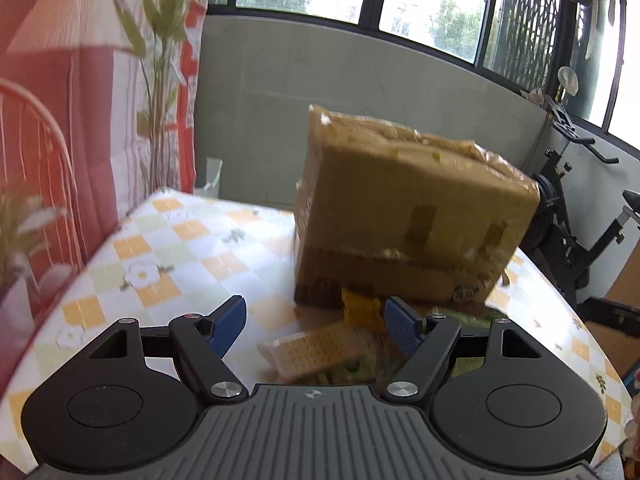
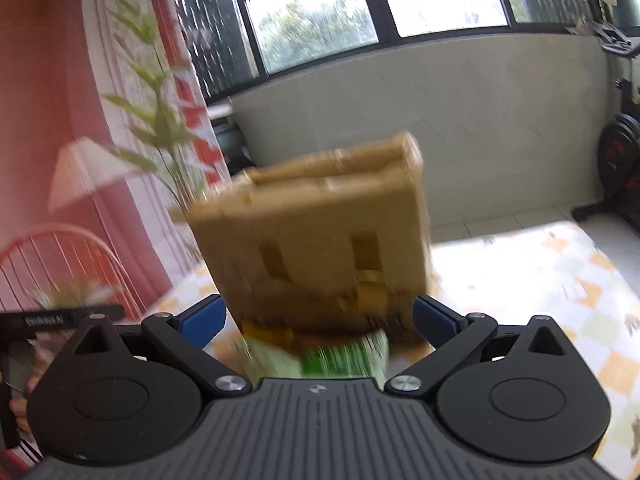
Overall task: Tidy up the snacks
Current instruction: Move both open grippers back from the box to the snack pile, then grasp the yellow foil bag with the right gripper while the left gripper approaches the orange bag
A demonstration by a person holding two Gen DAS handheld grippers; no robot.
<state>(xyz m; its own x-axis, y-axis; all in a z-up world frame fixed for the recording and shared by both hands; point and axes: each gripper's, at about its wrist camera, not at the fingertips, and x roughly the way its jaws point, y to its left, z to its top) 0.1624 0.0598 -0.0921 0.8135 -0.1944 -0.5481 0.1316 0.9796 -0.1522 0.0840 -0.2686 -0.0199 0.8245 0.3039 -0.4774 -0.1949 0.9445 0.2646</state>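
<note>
- Presently, the left gripper (image 1: 315, 318) is standing with its blue pads (image 1: 226, 323) spread wide apart, gripping nothing.
- Between and just beyond those pads, a clear-wrapped pack of tan crackers (image 1: 316, 350) is lying flat on the table; whether the pads are touching it cannot be told.
- Just behind the crackers, a small yellow packet (image 1: 360, 309) is sitting against the foot of a cardboard box (image 1: 408, 224).
- Green wrappers (image 1: 360, 372) are showing beneath the crackers, blurred beyond further detail.
- The right gripper (image 2: 319, 320) is likewise standing spread, its blue pads (image 2: 202, 322) well apart and gripping nothing.
- Between its pads, close to the gripper body, a green and white snack pack (image 2: 344, 356) is lying on the table, heavily blurred; contact with the pads cannot be told.
- A yellow item (image 2: 272, 334) is lying just behind that pack, against the base of the box (image 2: 316, 232).
- In both views the box is standing upright on the table, taped on its front face, with its top flaps looking crumpled.
- The table (image 1: 172, 248) is wearing a checked cloth of orange, green and white squares with flower prints.
- To the left, a leafy plant (image 1: 160, 80) is standing before a pink curtain (image 1: 44, 100), and a wire chair back (image 1: 36, 140) is showing at the edge.
- Behind the table, a grey low wall (image 1: 360, 80) is running under a row of windows (image 1: 432, 8).
- At far right, an exercise bike (image 1: 576, 220) is standing on the floor, well apart from the box.
</note>
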